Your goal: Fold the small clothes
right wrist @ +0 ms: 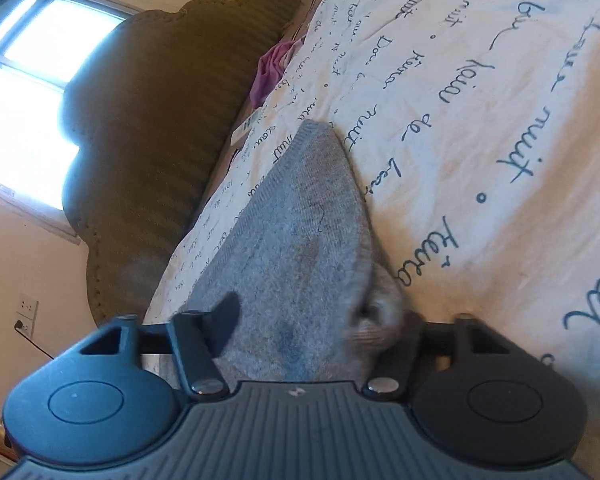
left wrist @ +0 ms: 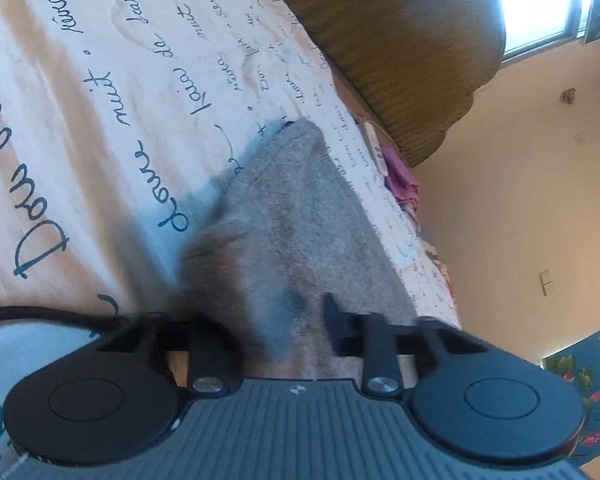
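Both hand-held grippers, left (left wrist: 284,332) and right (right wrist: 300,336), are clamped on one end of a grey knitted garment (left wrist: 300,216), which is stretched over the bed (left wrist: 100,120). A fold is judged underway; next, the gripped edge should be carried across.

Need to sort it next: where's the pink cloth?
In both wrist views, the pink cloth lies at the bedspread's far edge, against the headboard.
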Demonstrator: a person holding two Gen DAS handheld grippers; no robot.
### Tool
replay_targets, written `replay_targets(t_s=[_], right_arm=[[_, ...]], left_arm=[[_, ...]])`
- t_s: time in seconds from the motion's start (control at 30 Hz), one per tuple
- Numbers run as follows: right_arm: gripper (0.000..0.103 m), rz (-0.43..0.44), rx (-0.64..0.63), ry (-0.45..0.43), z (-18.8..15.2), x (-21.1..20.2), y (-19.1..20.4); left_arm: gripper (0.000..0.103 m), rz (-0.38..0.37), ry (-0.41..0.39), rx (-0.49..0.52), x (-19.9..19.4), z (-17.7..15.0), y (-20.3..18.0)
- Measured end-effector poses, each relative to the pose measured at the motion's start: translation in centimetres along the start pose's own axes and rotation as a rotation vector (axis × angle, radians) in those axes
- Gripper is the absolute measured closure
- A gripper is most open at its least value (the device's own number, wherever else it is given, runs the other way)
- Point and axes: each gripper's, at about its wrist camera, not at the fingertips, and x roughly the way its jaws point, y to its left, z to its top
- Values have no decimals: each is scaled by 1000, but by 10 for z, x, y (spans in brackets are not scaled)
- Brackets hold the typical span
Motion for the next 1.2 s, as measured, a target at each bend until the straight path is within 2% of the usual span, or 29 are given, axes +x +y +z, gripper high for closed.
replay_targets(t_s=[0.03,0.07,0.17,0.3,0.4,0.5,0.53,0.6,0.7,0.73,0.77,0.8,0.83,0.87,0.9,0.93,0.97,1.0,1.03,1.07,1.1,1.2], right_arm=[[98,1,17,-6,0,1,-3],[98,-3,14,-12,0,1,-4],[98,16,14,-26,-1,-5,-1],[99,99,-22,-50,0,-31,17],[99,163,-52,-40,-7,-61,28],[99,202,-73,-19,-23,-102,31],[99,209,-71,-2,-32,-119,27],[98,183,-45,34,-48,-141,12],[95,66,-35,89,-71,-150,-17],[94,19,0,105,-75,-147,-28],[91,-32,27,117,-76,-143,-37],[87,-63,37,118,-76,-142,-43],[87,-54,42,114,-73,-145,-44],[85,-60,34,99,-67,-151,-40],[75,-71,-8,55,-60,-162,-32],[52,-90,-68,0,-51,-172,-23],[36,-104,-127,-57,-42,-182,-14],[14,-106,-193,-117,-32,-188,-6],[13,-99,-243,-142,-22,-190,2],[13,-95,-274,-135,-11,-184,10],[13,-88,-299,-117,1,-172,20],[13,-87,-365,-48,28,-120,36]], left_arm=[[98,21,23,-12,3,2,4],[98,25,23,-21,3,3,8],[99,24,-5,39,-7,7,-4],[99,-61,-18,113,-37,12,-29],[99,-125,-29,163,-77,9,-43],[99,-176,-15,172,-123,-7,-36],[99,-173,-6,188,-136,-15,-29],[99,-118,24,220,-148,-32,-13],[98,-11,117,189,-131,-50,26],[96,31,141,192,-122,-54,36],[89,57,157,189,-117,-57,42],[86,53,161,168,-115,-54,46],[86,49,152,163,-121,-49,44],[80,52,126,190,-130,-42,37],[76,48,81,230,-142,-34,29],[61,43,25,273,-155,-26,21],[46,48,-40,315,-166,-18,13],[38,61,-120,367,-177,-10,2],[24,78,-178,415,-181,-3,-9],[19,98,-219,455,-177,5,-16],[19,129,-242,498,-166,12,-27],[20,193,-205,620,-108,29,-51]])
